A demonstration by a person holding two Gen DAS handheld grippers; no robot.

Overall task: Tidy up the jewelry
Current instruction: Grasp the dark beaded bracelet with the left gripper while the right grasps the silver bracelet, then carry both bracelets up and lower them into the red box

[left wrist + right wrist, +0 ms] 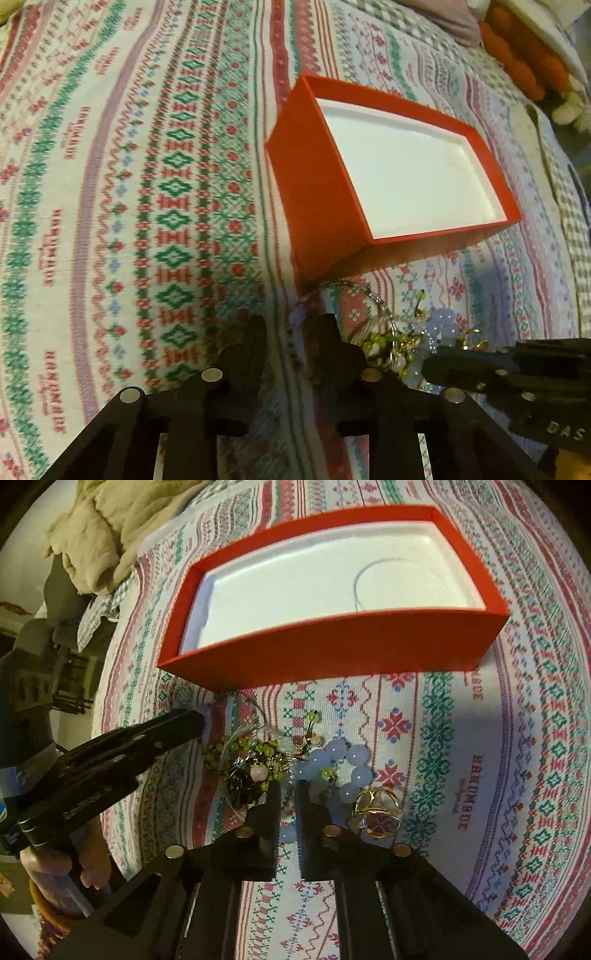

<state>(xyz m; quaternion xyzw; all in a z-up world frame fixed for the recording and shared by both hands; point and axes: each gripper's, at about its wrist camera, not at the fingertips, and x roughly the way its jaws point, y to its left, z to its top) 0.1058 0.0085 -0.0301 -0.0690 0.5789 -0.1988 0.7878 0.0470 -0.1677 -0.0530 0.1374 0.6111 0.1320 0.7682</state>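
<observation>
The red box [332, 653] sits open on the patterned bedspread [480, 760], its white floor bare but for one thin wire loop [373, 576] lying near the far right corner. Just in front of the box's near wall lies the jewelry pile [266, 764]: green and gold beaded bits tangled with silvery wire, a bracelet of pale blue beads [347, 764] on its right side, and a gold openwork ring [376, 812] just beyond that.

The right gripper [288, 794] is down in the pile with its jaws drawn nearly together; they appear pinched on a strand where the bracelet meets the tangle, though I cannot tell exactly what they hold. The left gripper [199, 720] rests at the pile's left edge, close under the box's near corner, its fingers slightly apart and nothing visibly between them.

I judge that the lift should be slow and straight up, since the pieces look knotted together. The left tool could usefully pin the tangle down so only one piece comes free before it is carried over the near wall into the box.
</observation>
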